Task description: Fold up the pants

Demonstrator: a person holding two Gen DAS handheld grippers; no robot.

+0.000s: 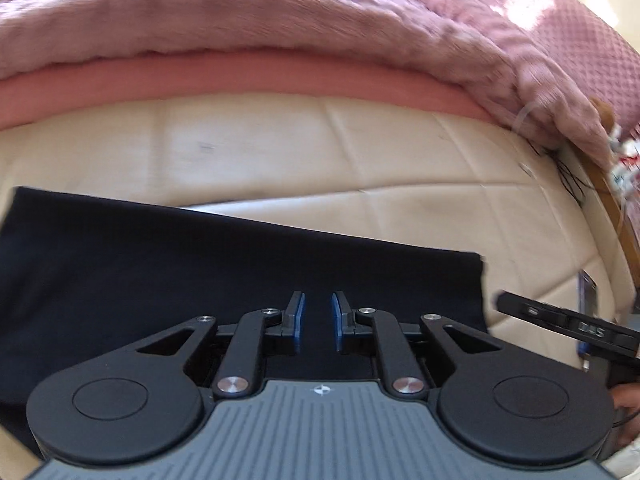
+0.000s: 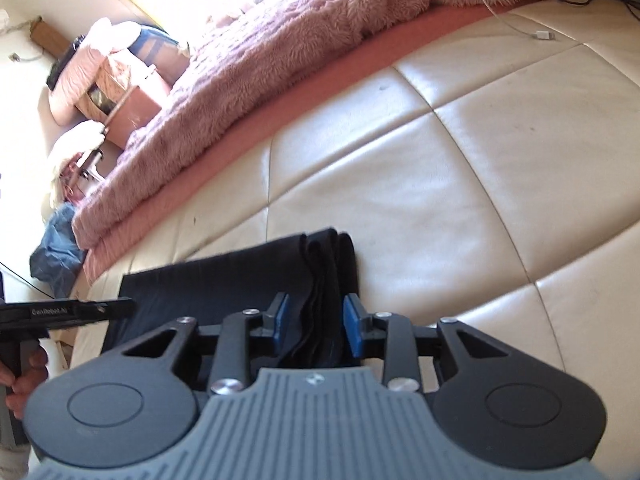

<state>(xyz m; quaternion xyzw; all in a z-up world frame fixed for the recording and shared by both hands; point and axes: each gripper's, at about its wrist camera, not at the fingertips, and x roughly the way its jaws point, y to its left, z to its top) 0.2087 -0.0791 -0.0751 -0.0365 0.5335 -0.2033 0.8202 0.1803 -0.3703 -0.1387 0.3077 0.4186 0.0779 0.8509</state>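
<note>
- Cream quilted leather (image 1: 280, 148) forms the working surface, stitched into large panels; it fills the middle of both views.
- Along its far edge runs a salmon-pink band (image 1: 240, 76), and on top of that lies a fluffy pink blanket (image 1: 200, 12).
- In the right wrist view, far left, a cluttered corner shows pinkish boxes (image 2: 120, 92) and a crumpled blue cloth (image 2: 56, 256) near the end of the blanket, all washed out by strong light.
- Dark pants (image 1: 180, 272) lie flat on the cream surface, near the person. In the left wrist view they spread from the left edge across to a straight vertical edge on the right.
- Left gripper (image 1: 318, 322) hovers over the pants with its blue pads (image 1: 300, 320) a narrow gap apart; nothing is visibly pinched between them, only dark fabric below.
- In the right wrist view the pants (image 2: 224, 280) show stacked folded layers at their right end.
- Right gripper (image 2: 314, 324) has its jaws moderately wide, straddling those layered folds; the pads sit on either side of the fabric, and I cannot tell whether they touch it.
- Far right in that view, a white cable (image 2: 516, 20) with a plug at its end trails from the blanket onto the cream surface.
- Each view catches the other gripper at its side edge.
</note>
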